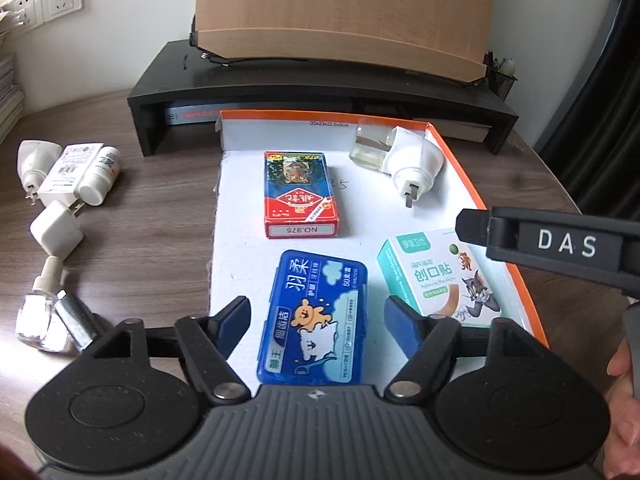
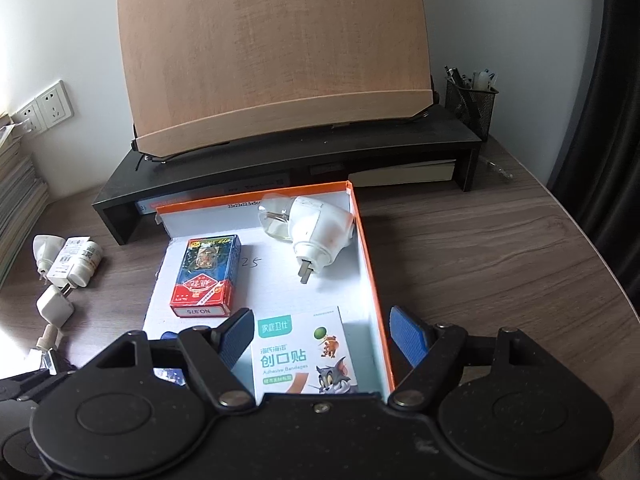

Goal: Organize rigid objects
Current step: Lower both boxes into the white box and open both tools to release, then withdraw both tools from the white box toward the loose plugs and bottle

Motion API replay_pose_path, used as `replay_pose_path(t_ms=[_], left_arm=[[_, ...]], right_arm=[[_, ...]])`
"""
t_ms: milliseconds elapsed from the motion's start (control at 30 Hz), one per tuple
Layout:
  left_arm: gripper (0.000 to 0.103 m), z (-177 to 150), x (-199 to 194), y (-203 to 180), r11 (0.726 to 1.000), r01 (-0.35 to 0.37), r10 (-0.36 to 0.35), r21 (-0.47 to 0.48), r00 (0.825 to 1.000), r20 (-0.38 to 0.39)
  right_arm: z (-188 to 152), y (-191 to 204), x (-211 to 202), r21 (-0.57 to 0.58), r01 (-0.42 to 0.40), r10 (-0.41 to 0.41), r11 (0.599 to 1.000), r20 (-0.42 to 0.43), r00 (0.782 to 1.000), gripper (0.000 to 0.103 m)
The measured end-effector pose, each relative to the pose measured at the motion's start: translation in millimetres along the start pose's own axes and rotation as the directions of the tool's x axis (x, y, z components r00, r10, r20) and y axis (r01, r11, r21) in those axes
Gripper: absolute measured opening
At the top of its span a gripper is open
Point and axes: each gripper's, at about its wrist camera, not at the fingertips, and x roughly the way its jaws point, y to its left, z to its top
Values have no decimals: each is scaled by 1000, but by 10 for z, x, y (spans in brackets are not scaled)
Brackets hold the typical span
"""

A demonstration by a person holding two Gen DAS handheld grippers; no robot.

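A white tray with an orange rim (image 1: 304, 113) (image 2: 372, 280) lies on the wooden desk. In it are a red card box (image 1: 300, 196) (image 2: 206, 276), a white plug-in heater with a liquid bottle (image 1: 404, 156) (image 2: 316, 228), a bandage box (image 1: 444, 280) (image 2: 300, 344) and a blue floss box (image 1: 316, 360). My left gripper (image 1: 318, 320) stands open around the floss box, with a gap at each pad. My right gripper (image 2: 322, 336) is open over the bandage box; its right finger (image 2: 408, 336) sits outside the tray wall.
Left of the tray lie a white plug unit (image 1: 36, 160), a small carton (image 1: 70, 172), a pill bottle (image 1: 100, 176), a white charger (image 1: 56, 232) and a glass bottle (image 1: 38, 312). Behind stands a black riser (image 1: 168, 92) bearing a wooden board (image 1: 340, 20); a pen holder (image 2: 472, 104) at right.
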Motion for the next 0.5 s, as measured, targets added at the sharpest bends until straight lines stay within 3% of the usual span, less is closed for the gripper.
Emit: replay_pose_path(t_ms=[167,500], left_arm=[[86,-7,-117,72,1000,-25,25,-11,1000,14],[88,-37,-389,357,996,-80,82,-44,996,42]], right_arm=[[-38,64,-83,0,4,-4,1000,8,1000,89],[-119,397,-203,-35,-40,40,999,2,999,89]])
